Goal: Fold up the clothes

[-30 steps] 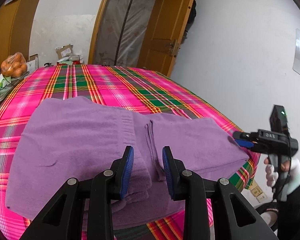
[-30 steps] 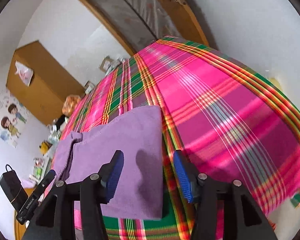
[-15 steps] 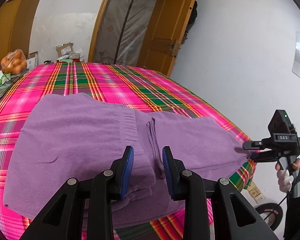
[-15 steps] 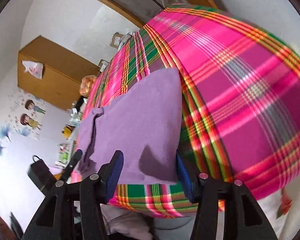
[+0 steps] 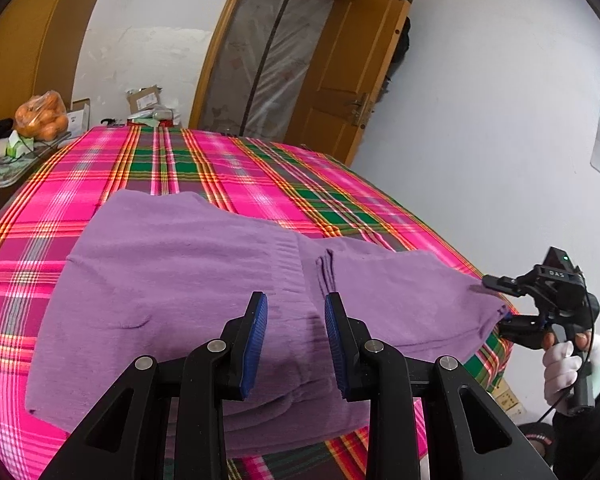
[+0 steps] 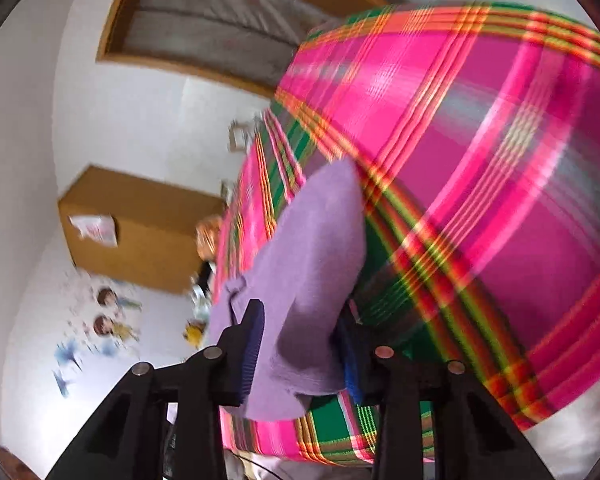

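Purple garment (image 5: 188, 280) spread flat on plaid bed (image 5: 260, 168). Left claw (image 5: 296, 340) hovers above its near hem, jaws apart, empty. Right claw (image 6: 300, 356) closing around garment's corner at bed edge.

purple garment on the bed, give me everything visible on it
The purple garment looks like soft, fuzzy knit with a ribbed band across its middle. It lies spread and partly folded in layers on the plaid bedspread, near its front edge. The left gripper hovers open over the near edge. The right gripper is closing with the garment's corner between its jaws; whether its pads press yet is unclear.
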Tool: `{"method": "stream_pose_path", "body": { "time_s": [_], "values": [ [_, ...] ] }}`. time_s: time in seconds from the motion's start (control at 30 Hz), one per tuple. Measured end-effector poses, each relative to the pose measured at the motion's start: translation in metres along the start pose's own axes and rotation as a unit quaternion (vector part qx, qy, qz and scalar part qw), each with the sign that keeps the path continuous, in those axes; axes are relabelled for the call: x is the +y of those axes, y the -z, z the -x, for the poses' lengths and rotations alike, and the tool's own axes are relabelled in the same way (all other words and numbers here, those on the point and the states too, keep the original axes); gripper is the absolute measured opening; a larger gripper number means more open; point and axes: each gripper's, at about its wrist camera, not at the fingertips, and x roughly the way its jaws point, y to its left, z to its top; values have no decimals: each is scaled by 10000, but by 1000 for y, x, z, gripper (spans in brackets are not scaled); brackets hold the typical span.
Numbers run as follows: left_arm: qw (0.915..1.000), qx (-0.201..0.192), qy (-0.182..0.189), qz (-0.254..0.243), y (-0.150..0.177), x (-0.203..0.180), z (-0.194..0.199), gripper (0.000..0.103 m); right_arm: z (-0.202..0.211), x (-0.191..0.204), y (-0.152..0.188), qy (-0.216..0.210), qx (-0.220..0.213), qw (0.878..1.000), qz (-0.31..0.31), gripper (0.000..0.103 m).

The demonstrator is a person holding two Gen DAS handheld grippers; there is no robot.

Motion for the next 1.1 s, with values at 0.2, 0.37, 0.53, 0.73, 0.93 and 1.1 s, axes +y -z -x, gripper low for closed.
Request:
{"method": "stream_pose_path", "body": {
  "time_s": [0.2,0.37,0.53,0.73,0.93,1.1],
  "values": [
    [10000,-11,41,22,1,1,1,31,1,14,-4,-164,-24,9997,182,30],
    [10000,-66,54,41,-2,4,4,31,-5,6,-1,-9,-17,10000,-46,29],
    [10000,-29,77,47,-1,5,2,31,3,2,-2,256,-140,9996,-44,15],
    [9998,-169,25,51,-5,9,11,31,-2,37,-2,170,-212,9988,420,14],
    [9992,-263,-208,208,-7,27,20,31,-7,90,0,-57,-168,9944,1041,13],
    [9985,-292,-320,333,-10,41,24,31,-21,135,8,-278,-71,9889,1458,13]
  ]
}}
